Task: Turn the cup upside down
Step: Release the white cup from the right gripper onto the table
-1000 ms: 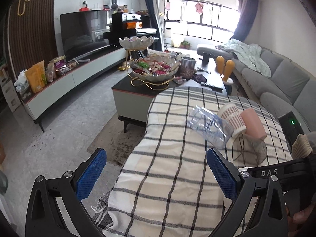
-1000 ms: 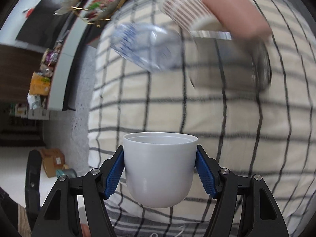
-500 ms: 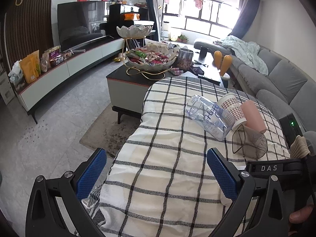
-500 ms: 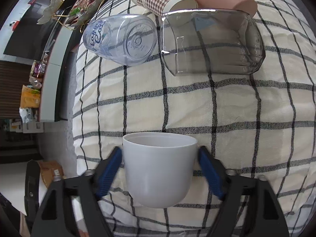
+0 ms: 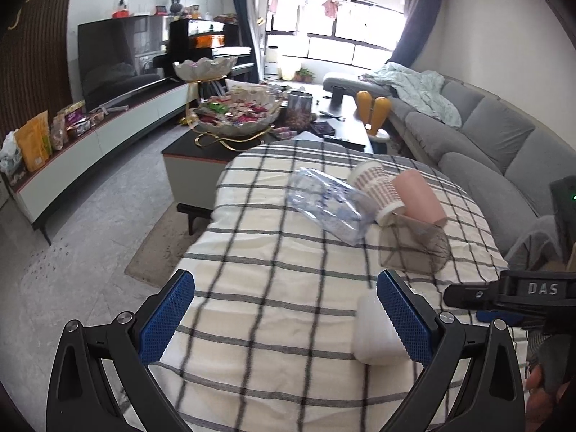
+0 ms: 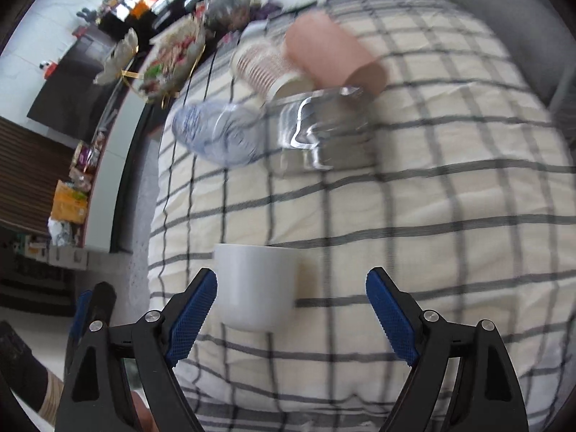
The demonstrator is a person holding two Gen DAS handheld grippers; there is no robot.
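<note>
A white cup (image 6: 257, 284) rests on the checked tablecloth (image 6: 414, 216), free of the right gripper (image 6: 291, 309), which is open wide with the cup close to its left finger. In the left wrist view the cup (image 5: 376, 334) lies just behind the right finger of the left gripper (image 5: 284, 315), which is open and empty above the cloth (image 5: 270, 288). The views are blurred, so I cannot tell which way the cup's rim faces.
Beyond the cup lie a clear plastic bottle (image 5: 327, 205), a patterned paper cup (image 5: 378, 189), a pink cup (image 5: 419, 198) and a clear glass container (image 5: 414, 248). A coffee table with a snack bowl (image 5: 237, 115) stands behind; a grey sofa (image 5: 486, 136) is at right.
The right gripper opened and let go of the white cup, which now rests on the cloth. The right gripper pulled back and tilted. The left gripper shifted slightly.
</note>
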